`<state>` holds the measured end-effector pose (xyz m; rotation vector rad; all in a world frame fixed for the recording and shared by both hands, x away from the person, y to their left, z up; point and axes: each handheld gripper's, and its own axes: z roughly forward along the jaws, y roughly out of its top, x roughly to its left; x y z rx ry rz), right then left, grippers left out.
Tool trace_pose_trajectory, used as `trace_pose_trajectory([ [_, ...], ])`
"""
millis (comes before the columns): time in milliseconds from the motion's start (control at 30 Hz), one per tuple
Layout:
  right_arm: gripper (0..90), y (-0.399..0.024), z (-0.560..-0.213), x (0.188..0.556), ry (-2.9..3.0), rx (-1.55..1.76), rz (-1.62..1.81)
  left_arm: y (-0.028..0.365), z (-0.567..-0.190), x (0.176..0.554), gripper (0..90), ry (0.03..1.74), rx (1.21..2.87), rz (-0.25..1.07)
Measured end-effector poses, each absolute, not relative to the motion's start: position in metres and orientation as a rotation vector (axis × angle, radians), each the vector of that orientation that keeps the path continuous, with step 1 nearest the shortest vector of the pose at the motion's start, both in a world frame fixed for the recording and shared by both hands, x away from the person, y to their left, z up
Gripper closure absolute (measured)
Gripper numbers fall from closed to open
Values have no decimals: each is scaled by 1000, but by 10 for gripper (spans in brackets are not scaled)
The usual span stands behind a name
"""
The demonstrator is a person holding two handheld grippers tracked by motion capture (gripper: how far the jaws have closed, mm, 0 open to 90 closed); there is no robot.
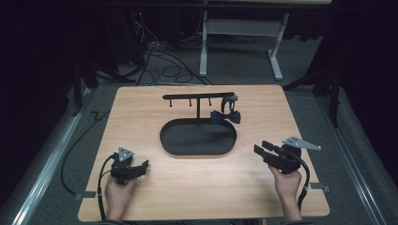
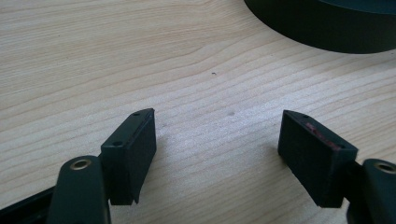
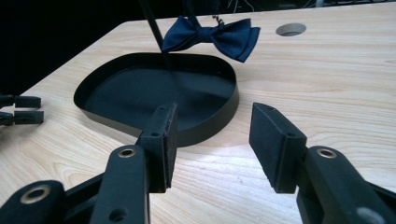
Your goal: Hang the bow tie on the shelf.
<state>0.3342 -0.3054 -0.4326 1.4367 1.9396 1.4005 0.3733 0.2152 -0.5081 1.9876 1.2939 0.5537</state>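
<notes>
A navy bow tie [image 1: 225, 116] hangs from the right end of a black T-shaped hook stand [image 1: 198, 96]. The stand's post rises from a black oval tray [image 1: 164, 140] in the middle of the wooden table [image 1: 197, 187]. My left gripper [image 1: 144, 165] rests at the front left, its jaws open over bare wood [image 2: 217, 116]. My right gripper [image 1: 259, 147] is held at the front right and points toward the tray. Its jaws stand partly open with nothing between them [image 3: 215, 109]. Beyond them lie the tray's wall [image 3: 219, 122] and the bow tie [image 3: 212, 35].
The tray's dark wall [image 2: 327, 28] is ahead and to the right of the left jaws. A round hole [image 3: 290, 29] is cut in the table behind the bow tie. The other gripper's jaws [image 3: 21, 109] show far left. Cables and a desk frame [image 1: 204, 42] lie on the floor beyond.
</notes>
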Motion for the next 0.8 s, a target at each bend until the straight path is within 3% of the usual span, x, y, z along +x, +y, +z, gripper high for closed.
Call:
trace_pose_trajectory([
  [800, 559, -285, -454, 341, 1990, 1438, 1352, 215, -508, 373, 283, 1294, 1989, 552],
])
